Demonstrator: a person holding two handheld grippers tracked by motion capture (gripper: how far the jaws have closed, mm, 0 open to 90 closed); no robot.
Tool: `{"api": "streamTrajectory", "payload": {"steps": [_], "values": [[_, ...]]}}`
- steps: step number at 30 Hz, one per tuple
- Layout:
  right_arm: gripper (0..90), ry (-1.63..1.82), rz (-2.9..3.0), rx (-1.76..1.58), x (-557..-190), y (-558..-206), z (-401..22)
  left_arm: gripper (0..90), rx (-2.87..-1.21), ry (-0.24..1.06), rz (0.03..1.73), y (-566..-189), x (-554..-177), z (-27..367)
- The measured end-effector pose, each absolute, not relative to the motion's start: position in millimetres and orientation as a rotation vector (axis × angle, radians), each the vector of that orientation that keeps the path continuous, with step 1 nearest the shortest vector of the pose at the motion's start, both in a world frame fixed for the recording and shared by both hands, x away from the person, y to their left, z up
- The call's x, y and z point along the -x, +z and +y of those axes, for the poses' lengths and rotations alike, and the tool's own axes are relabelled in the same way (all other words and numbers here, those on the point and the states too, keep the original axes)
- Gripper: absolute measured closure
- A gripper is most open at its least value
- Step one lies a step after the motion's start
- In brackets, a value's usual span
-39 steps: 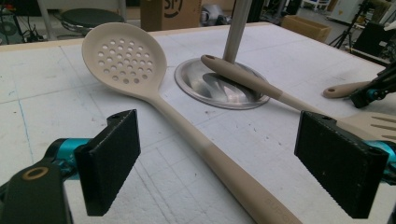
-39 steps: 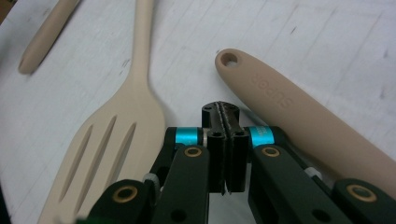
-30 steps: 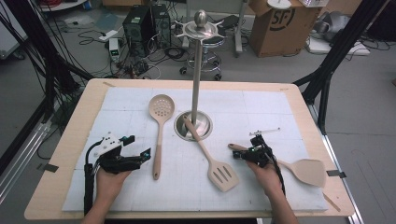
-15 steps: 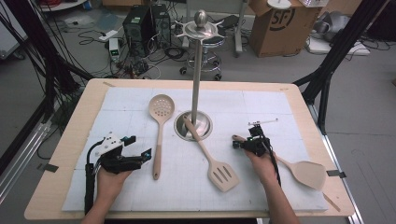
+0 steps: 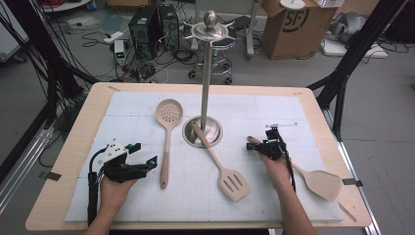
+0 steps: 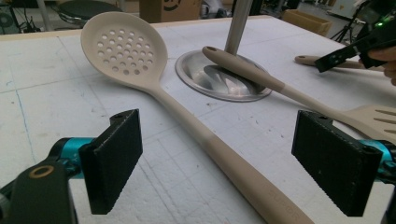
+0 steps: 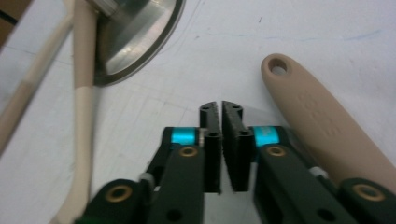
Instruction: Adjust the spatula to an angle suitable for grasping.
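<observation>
Beige silicone utensils lie on the white mat (image 5: 147, 196), and none has yet been hung on the steel stand (image 5: 207, 73) whose round base sits at the middle of the table (image 5: 63, 191). The work in hand is judged to be the hanging of these tools on the stand's top hooks; as the pictures show it, that is barely begun.

The right gripper (image 5: 266, 146) is placed at the far end of the solid spatula (image 5: 320, 182), whose blade lies near the right edge and whose handle runs up and left. In the right gripper view the handle (image 7: 322, 126) with its hanging hole is seen just beside the jaws, to their right, not between them. The jaws have just been opening from fully closed; only a narrow slit is seen between the pads, and nothing is held.

The left gripper (image 5: 139, 164) is rested on the mat at the near left, its jaws spread wide and empty, with the handle of the perforated spoon (image 5: 166, 142) just to its right. In the left gripper view that handle (image 6: 219, 154) is seen running between and beyond the pads untouched.

The slotted spatula (image 5: 220, 159) lies with its handle tip propped on the stand's base. All three tools are left to be picked up and hung.
</observation>
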State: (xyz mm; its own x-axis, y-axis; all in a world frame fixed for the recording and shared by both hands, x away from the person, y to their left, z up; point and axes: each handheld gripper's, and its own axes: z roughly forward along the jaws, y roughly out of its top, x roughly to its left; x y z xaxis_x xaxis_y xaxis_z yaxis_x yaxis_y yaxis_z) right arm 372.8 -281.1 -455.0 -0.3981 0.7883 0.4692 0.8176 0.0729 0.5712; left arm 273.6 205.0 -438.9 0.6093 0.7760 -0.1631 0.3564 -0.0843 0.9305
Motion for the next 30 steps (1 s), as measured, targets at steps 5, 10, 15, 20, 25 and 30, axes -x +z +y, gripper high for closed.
{"api": "streamTrajectory", "payload": {"steps": [5,10,15,20,25,30], "values": [[62.6,-1.313,-2.243,1.694,-357.8,-442.5,-302.1,17.2,-1.681,0.443,0.949,-439.2,-273.6,206.0],[48.9,-1.286,-2.293,1.699,-345.9,-430.5,-315.8,17.6,-1.682,0.439,0.943,-438.6,-272.8,205.1],[41.4,-1.28,-2.309,1.744,-333.9,-421.6,-335.1,17.8,-1.679,0.446,0.951,-438.7,-274.0,205.1],[40.8,-1.276,-2.302,1.799,-326.7,-417.9,-351.4,17.9,-1.675,0.447,0.947,-438.4,-274.1,205.4],[40.9,-1.244,-2.29,1.843,-323.5,-416.3,-364.0,17.9,-1.674,0.442,0.946,-438.6,-274.6,204.5],[40.9,-1.193,-2.285,1.882,-322.5,-419.4,-376.9,17.9,-1.676,0.447,0.946,-438.7,-274.9,204.0]]}}
